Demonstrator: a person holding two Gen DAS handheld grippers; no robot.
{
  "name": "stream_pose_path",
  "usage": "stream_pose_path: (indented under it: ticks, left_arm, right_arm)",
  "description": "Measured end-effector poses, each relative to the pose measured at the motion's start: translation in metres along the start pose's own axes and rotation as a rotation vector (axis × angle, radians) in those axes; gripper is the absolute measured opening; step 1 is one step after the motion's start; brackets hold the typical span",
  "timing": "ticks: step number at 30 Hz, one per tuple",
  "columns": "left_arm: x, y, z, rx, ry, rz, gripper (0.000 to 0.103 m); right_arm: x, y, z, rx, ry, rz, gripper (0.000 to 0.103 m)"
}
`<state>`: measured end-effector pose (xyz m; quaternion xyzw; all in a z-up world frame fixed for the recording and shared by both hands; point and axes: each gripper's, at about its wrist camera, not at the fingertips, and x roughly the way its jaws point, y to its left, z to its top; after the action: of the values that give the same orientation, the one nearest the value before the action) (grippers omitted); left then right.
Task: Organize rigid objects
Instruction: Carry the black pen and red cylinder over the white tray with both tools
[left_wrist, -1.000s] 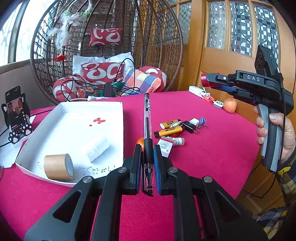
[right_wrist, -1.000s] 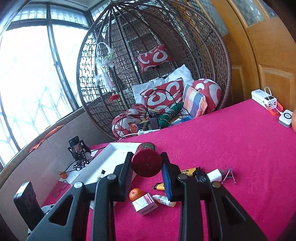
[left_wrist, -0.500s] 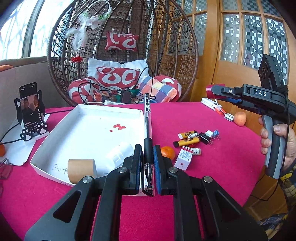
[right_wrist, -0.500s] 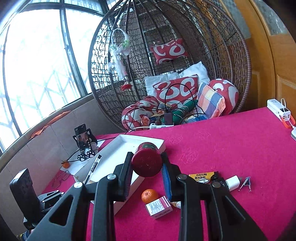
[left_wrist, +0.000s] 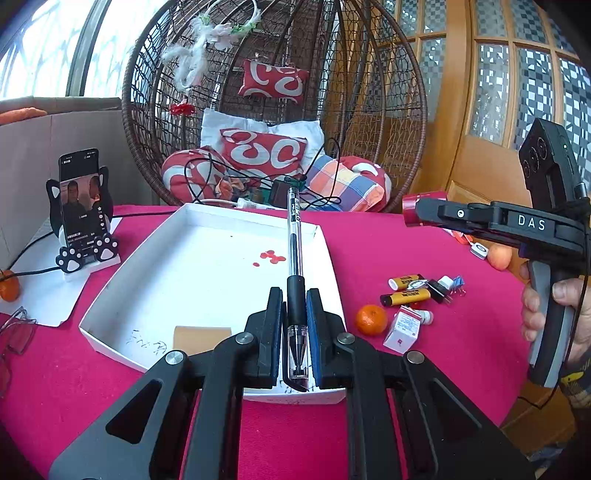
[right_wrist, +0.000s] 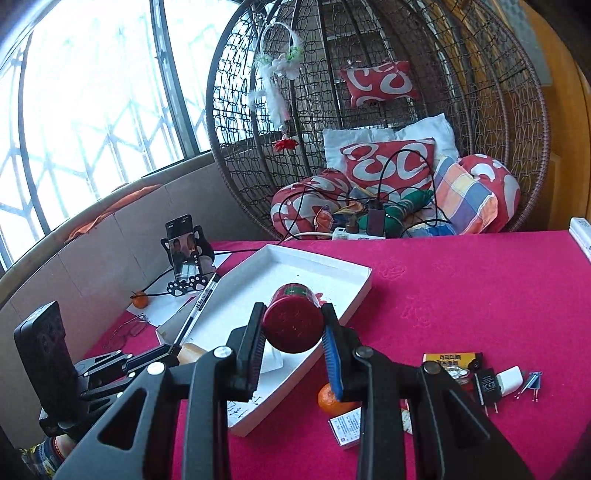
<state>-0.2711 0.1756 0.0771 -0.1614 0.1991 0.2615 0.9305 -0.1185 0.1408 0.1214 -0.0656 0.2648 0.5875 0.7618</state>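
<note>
While the white tray (left_wrist: 155, 295) on the red worktop (left_wrist: 443, 350) has only a few things in it, the right gripper (right_wrist: 293, 332) holds a red can (right_wrist: 291, 321) and the left gripper (left_wrist: 295, 332) holds a pen (left_wrist: 295, 258) over it; small bits (left_wrist: 410, 291) wait outside.

A home sunroom. A wicker egg chair (right_wrist: 376, 122) piled with cushions (right_wrist: 388, 164) stands by big windows (right_wrist: 92, 92). Wooden glazed doors (left_wrist: 517, 92) adjoin.

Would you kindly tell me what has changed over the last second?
Both grippers have carried their loads over the white cardboard tray: the left gripper with the black ballpoint pen, the right gripper with the dark red cylindrical can. Both grips are unchanged, nothing released; the loose items on the table stayed put.
</note>
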Motion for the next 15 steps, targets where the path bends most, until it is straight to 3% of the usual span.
stream_pose_path:
  ticks: [7, 15]
  left_arm:
    - [0.019, 0.022, 0.004, -0.037, 0.023, 0.04, 0.012]
    - [0.049, 0.042, 0.019, -0.071, 0.046, 0.067, 0.012]
  right_arm:
    - [0.043, 0.017, 0.001, -0.016, 0.085, 0.05, 0.028]
    - [0.098, 0.021, -0.005, 0.016, 0.163, 0.037, 0.028]
